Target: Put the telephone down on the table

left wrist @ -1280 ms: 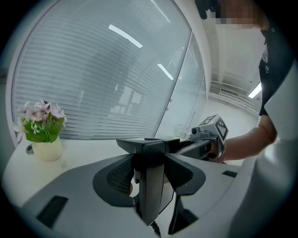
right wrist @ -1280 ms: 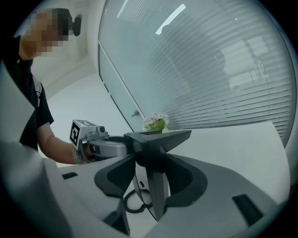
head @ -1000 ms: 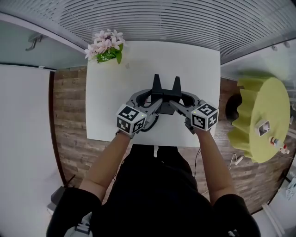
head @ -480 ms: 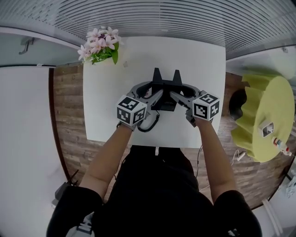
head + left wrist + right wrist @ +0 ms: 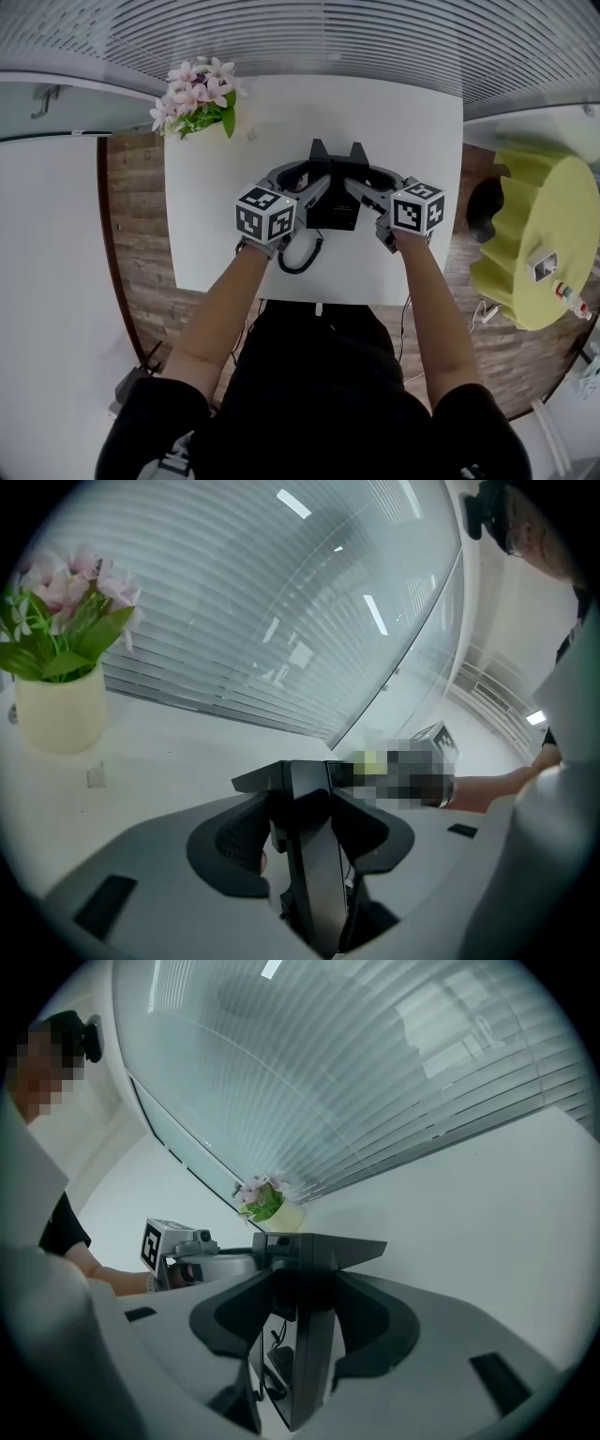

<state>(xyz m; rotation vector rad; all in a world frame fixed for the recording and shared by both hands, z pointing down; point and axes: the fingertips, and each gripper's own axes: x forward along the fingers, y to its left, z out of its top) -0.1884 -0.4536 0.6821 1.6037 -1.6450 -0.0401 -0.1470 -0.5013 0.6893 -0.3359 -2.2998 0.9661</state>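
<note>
Two grippers, one telephone: the left gripper (image 5: 316, 184) and the right gripper (image 5: 352, 184) each have their jaws clamped on a side of the black telephone (image 5: 333, 204), mid-frame over the white table (image 5: 281, 122); I can't tell whether it touches. One coiled cord (image 5: 302, 257) dangles just below it. One flower pot (image 5: 192, 98) sits upper left, well apart. One yellow-green round stand (image 5: 539, 244) stands far right.

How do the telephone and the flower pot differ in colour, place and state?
The telephone is black and angular; the flower pot is cream and round. The telephone is near the table's middle, the flower pot at its far left corner. The left gripper and right gripper clamp the telephone; the flower pot stands free. Both are over the white table.
</note>
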